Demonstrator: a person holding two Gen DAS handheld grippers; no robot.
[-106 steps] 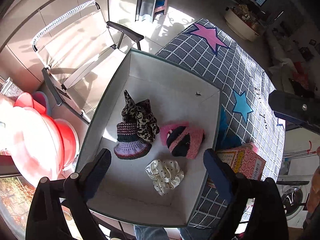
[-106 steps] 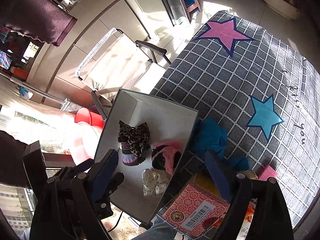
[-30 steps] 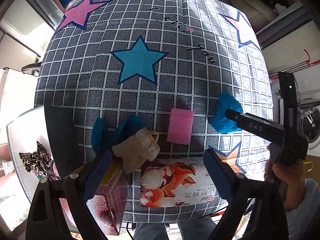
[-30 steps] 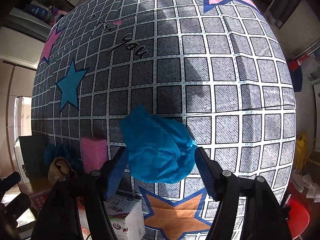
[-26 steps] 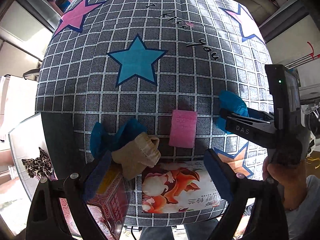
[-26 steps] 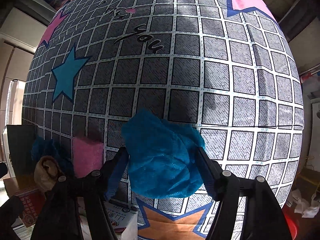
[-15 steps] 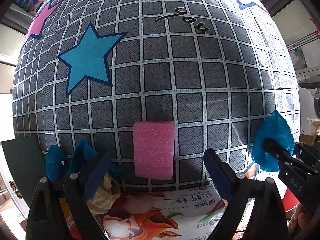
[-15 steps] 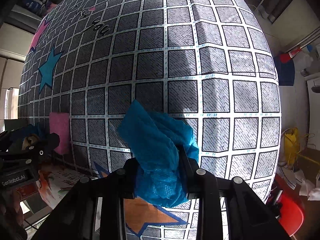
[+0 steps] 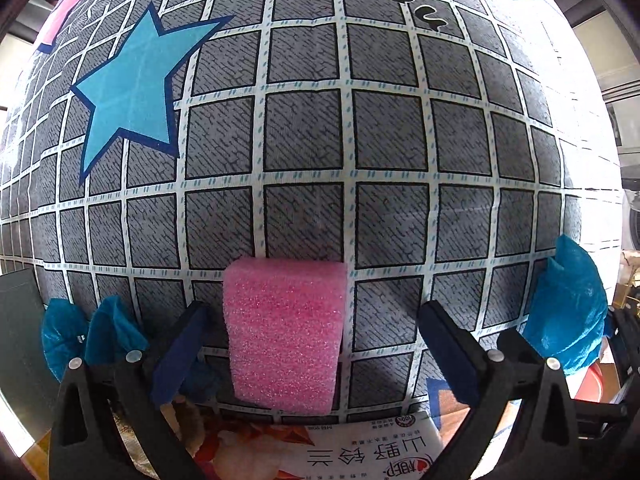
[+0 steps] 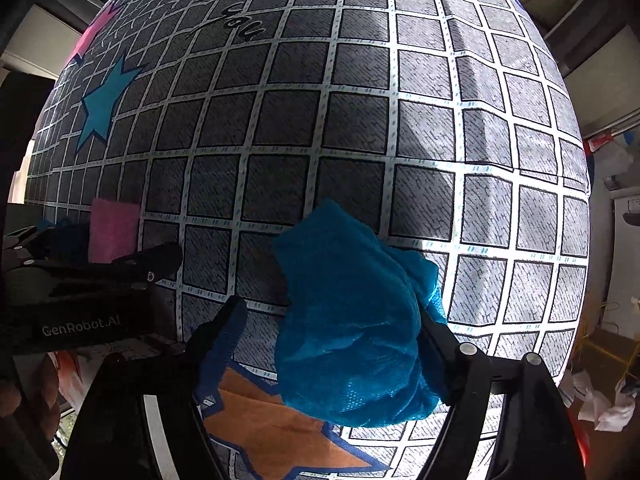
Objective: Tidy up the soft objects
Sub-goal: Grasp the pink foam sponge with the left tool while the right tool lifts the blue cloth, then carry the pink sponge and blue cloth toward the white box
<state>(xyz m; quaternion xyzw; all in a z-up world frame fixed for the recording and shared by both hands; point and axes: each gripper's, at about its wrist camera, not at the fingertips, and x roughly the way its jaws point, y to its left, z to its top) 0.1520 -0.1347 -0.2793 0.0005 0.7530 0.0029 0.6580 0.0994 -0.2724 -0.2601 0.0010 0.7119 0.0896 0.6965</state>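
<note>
A pink foam sponge lies on the grey checked tablecloth between the fingers of my left gripper. Its jaws are opening and stand wide, clear of the sponge on both sides. A crumpled blue cloth sits between the fingers of my right gripper, whose jaws are opening. The cloth leans on the right finger, with a gap at the left finger. The same blue cloth shows at the right edge of the left wrist view.
More blue cloth is bunched left of the left gripper, beside a dark box wall. A printed packet lies at the near table edge. In the right wrist view, a hand holds the left gripper's black body.
My left gripper has come down over the pink sponge, now between its fingers. My right gripper, pinching the blue cloth half a second ago, has spread its fingers off it.
</note>
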